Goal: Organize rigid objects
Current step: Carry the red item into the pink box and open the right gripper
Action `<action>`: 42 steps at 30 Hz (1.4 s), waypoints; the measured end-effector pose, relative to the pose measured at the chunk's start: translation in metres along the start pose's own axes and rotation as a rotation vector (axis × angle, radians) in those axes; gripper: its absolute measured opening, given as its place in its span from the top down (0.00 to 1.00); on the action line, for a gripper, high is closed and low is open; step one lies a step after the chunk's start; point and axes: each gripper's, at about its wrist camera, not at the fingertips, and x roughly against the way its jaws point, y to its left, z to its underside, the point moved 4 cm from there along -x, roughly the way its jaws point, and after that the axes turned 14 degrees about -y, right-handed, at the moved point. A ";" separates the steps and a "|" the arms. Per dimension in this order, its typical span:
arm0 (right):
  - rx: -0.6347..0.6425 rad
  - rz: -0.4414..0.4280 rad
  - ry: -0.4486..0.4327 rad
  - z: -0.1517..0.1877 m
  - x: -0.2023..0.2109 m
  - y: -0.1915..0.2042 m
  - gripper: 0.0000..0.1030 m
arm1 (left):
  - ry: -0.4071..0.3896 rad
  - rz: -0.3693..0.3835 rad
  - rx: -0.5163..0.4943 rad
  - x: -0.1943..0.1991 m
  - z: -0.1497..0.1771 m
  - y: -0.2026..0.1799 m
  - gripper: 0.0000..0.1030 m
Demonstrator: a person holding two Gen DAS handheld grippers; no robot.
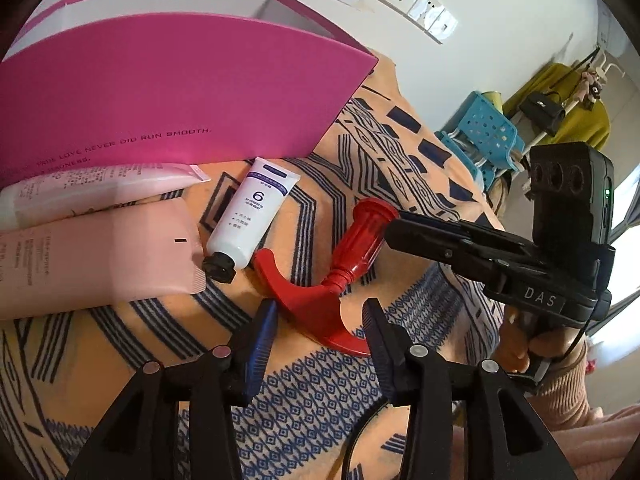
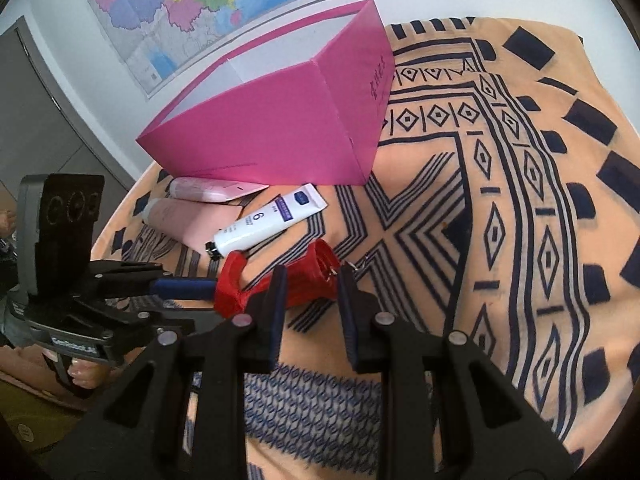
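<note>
At six o'clock of the pink box (image 2: 280,128), the red hammer (image 2: 308,276) lies on the tabletop (image 2: 440,240), right gripper (image 2: 310,280) clenched on its handle, left gripper (image 1: 320,320) released astride its head; tubes (image 2: 264,224) also await boxing.

Bright, even daylight in both views. Left wrist view: strongest light enters from a window (image 1: 626,216) at the right edge, blown out to white. Shadows soft and short; a faint one lies under the white tube (image 1: 250,216). The pink box (image 1: 172,88) shows a mild sheen, no hard glare. Heavy fisheye bending: box edges and the wall map (image 2: 180,0) curve, dark vignette in the corners. Centre sharp; print on the blanket (image 2: 500,200) softens toward the rim. No motion blur.
</note>
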 end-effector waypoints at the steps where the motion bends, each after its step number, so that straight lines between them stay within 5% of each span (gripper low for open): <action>1: 0.002 0.001 -0.005 0.000 0.002 0.002 0.73 | -0.006 0.003 -0.001 0.003 0.000 -0.001 0.57; 15: 0.059 -0.036 -0.090 -0.027 0.025 0.031 0.73 | -0.122 -0.015 -0.059 0.045 -0.025 -0.018 0.57; 28: 0.131 -0.061 -0.209 -0.085 0.023 0.055 0.73 | -0.278 -0.096 -0.164 0.075 -0.091 -0.022 0.57; 42: 0.106 -0.040 -0.241 -0.129 -0.010 0.049 0.73 | -0.297 -0.140 -0.174 0.060 -0.147 0.002 0.57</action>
